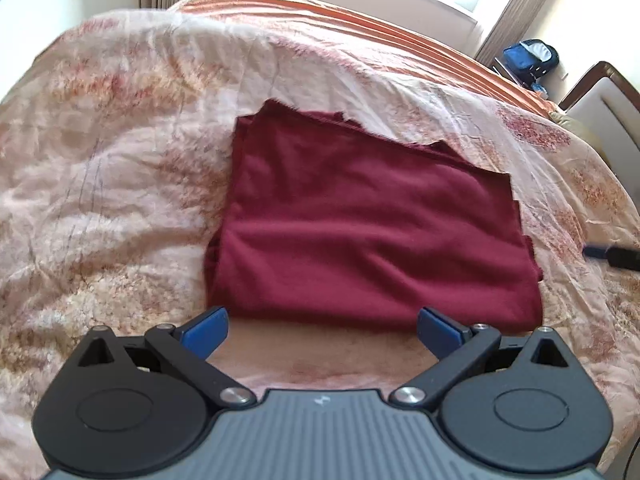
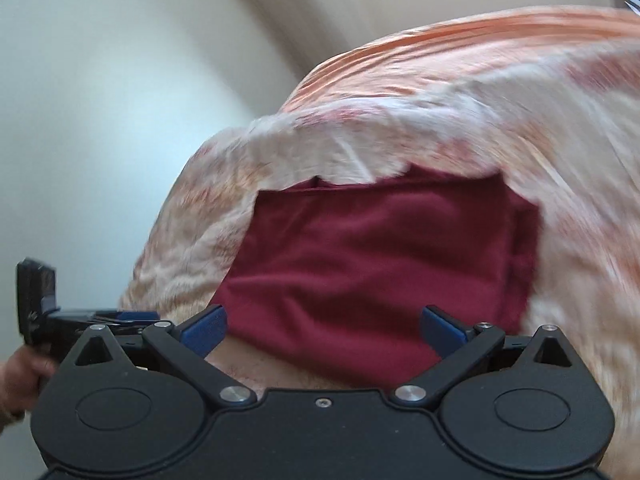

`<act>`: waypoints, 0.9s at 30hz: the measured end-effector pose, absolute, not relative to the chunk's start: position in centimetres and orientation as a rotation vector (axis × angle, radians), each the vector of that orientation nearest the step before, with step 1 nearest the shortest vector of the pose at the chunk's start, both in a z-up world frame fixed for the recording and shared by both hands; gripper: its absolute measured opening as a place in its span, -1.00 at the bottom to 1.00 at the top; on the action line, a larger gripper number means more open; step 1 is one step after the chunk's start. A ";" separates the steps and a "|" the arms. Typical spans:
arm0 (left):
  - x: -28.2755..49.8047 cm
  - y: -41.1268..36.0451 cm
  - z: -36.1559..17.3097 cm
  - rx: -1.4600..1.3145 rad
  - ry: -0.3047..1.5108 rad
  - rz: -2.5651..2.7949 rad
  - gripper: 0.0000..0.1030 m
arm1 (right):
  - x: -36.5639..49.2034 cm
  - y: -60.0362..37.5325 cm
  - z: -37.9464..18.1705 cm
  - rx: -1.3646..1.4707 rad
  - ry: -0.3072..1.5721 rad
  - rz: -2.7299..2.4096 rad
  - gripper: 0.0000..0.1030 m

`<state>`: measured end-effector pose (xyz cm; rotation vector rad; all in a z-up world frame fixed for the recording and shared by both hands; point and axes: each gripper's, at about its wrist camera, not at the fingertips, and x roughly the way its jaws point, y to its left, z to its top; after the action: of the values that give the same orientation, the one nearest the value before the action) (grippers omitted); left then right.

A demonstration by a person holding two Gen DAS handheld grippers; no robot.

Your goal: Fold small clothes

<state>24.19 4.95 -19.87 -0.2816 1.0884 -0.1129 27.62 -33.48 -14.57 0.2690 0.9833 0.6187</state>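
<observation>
- Folded maroon cloth (image 1: 360,224) flat on bed (image 1: 120,180), at 12 o'clock of both grippers.
- Left gripper (image 1: 322,330): fingers wide apart, holding nothing.
- Right gripper (image 2: 322,330): fingers apart, empty.

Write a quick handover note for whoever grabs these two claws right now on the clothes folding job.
Left claw: open, empty, just short of the near edge of the maroon garment.
Right claw: open, empty, over the garment's near edge, not gripping it.
Garment: lies flat on the floral bedspread, already folded into a rough rectangle, with uneven layers showing at the far edge.
Left to do: judge whether one more fold or a tidy of the far edge is needed; no other clothes are in view.
</observation>
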 end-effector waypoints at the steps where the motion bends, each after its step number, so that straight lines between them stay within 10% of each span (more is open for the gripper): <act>1: 24.2 5.8 -20.5 -0.297 1.089 -0.116 0.99 | 28.4 -32.1 -14.1 0.223 0.980 0.646 0.99; 27: 25.9 14.5 -30.4 -0.664 0.961 -0.233 0.99 | 47.5 8.8 -23.5 -1.367 1.011 1.488 0.68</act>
<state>25.93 14.53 -30.43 -0.6640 0.9614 -0.2328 47.51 8.80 -23.47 -1.3669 1.0110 1.4879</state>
